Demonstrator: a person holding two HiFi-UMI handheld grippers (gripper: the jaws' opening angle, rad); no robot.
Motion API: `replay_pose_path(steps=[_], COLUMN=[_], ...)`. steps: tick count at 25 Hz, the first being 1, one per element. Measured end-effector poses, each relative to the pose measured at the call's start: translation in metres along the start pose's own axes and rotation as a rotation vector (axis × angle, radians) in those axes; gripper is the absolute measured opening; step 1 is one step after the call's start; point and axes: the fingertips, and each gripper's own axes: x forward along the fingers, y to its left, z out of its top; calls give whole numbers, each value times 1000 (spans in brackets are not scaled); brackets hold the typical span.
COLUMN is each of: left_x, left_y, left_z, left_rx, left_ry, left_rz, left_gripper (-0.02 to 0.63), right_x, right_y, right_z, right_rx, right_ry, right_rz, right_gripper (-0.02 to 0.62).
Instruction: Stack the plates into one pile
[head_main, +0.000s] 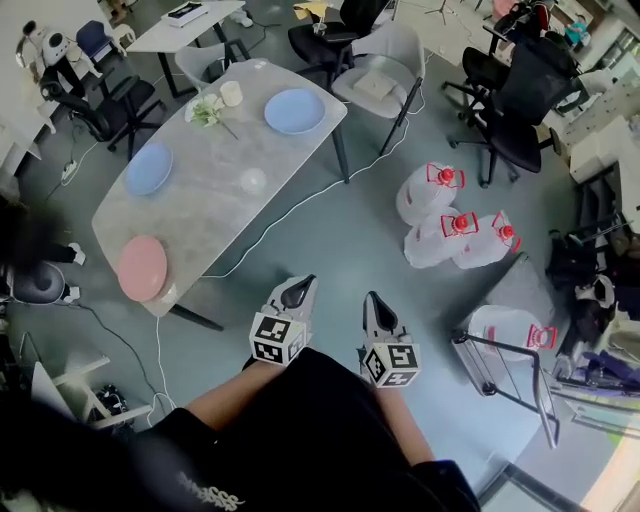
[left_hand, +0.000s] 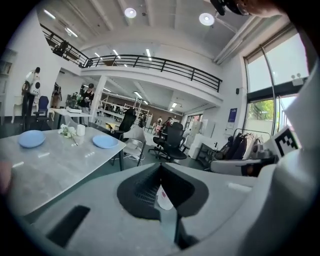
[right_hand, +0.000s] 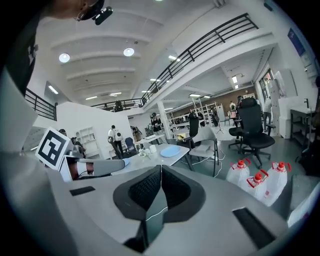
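Note:
Three plates lie apart on the grey marble table (head_main: 215, 200): a blue plate (head_main: 295, 111) at the far end, a second blue plate (head_main: 149, 168) on the left side, and a pink plate (head_main: 142, 268) at the near corner. Both grippers hover over the floor, short of the table's near end. My left gripper (head_main: 297, 288) is shut and holds nothing; its view shows the two blue plates (left_hand: 31, 138) (left_hand: 105, 141) far ahead. My right gripper (head_main: 372, 301) is also shut and empty, and sees the far blue plate (right_hand: 170, 150).
A white cup (head_main: 231, 93), a flower sprig (head_main: 207, 110) and a small clear glass (head_main: 253, 181) share the table. Several large water jugs (head_main: 450, 225) stand on the floor to the right, near a wire cart (head_main: 510, 345). Office chairs (head_main: 385, 70) ring the far end. A cable (head_main: 290, 210) trails under the table.

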Motion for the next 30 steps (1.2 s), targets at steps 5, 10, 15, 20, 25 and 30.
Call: replay_pose_path(steps=[5,10,15,20,25,30], left_x=[46,80,100,121,132,139], left_y=[56,130,201,246,265,270], left_z=[47,81,108,122,124,137], left_rx=[10,19,-1,-45,-66,-16], left_ry=[13,20,5,-3,-7,-24], left_rz=[-43,-44,-25,-17,-5,8], left_gripper=[17,17,17,17,17,17], right_x=[65,146,214,251,279,306], right_y=[-18,-10,8,18,13,10], right_z=[29,52,75,79,92,100], right_rx=[7,16,1,5,-7,-12], right_ry=[26,34,31,62,58,57], right_rz=[-68,-71,-55,-51,-57,-37], right_gripper=[14,14,14,14,14,14])
